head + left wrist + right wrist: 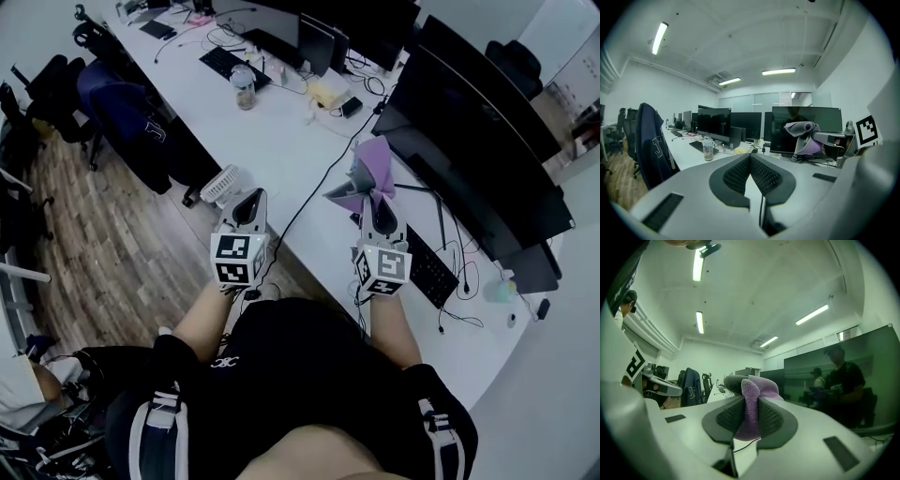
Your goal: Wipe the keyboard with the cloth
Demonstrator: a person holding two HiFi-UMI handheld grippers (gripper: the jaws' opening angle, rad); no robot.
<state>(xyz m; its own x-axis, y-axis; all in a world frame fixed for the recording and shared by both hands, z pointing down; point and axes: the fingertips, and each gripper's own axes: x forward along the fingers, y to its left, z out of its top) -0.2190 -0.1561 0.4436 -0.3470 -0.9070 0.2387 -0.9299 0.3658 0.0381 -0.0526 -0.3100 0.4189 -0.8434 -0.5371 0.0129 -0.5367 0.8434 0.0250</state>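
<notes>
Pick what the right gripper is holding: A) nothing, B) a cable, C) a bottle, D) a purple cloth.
D: in the right gripper view, the right gripper has its jaws clamped on the purple cloth, which bunches up above them.

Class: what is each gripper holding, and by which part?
The right gripper pinches the cloth by a bunched fold; the rest sticks out past the jaws. The left gripper holds nothing.

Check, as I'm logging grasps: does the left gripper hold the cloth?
No, the left gripper is shut on nothing; the purple cloth is pinched in the right gripper.
</notes>
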